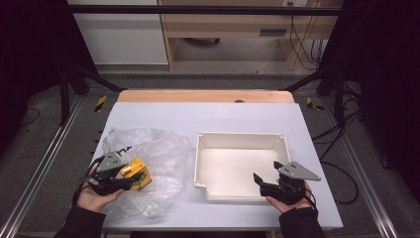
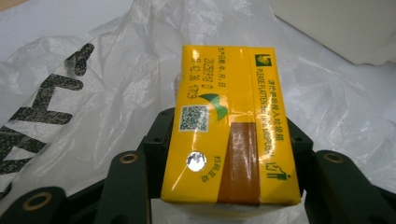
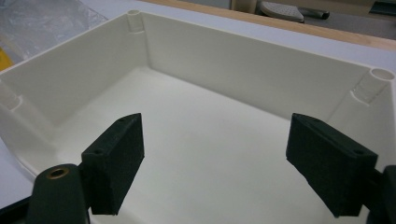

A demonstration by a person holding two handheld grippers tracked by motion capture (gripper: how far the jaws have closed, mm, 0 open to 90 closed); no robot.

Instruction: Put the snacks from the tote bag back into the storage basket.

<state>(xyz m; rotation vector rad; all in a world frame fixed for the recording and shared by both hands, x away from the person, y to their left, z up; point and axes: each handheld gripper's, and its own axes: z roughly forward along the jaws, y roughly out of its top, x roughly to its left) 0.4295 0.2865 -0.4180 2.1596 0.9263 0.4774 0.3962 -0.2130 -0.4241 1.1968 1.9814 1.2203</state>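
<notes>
Clamping a yellow rectangular drink carton [image 2: 229,126] between its two black jaws, the left gripper [image 1: 130,179] sits at the near-left part of the pale grey surface [image 1: 237,116]. The carton bears green print, a square code and a brown stripe on its upper face; the jaws press its two sides. It is held over a crumpled clear plastic bag [image 1: 158,158] with black lettering, which lies spread on the surface just left of a white rectangular plastic tray [image 1: 242,136]. Carton and tray are apart. The right gripper [image 1: 266,177] is at the tray's near-right corner with its jaws spread wide and nothing between them; in the right gripper view they point into the tray's bare interior. A hand [image 1: 94,198] holds each gripper from below.
</notes>
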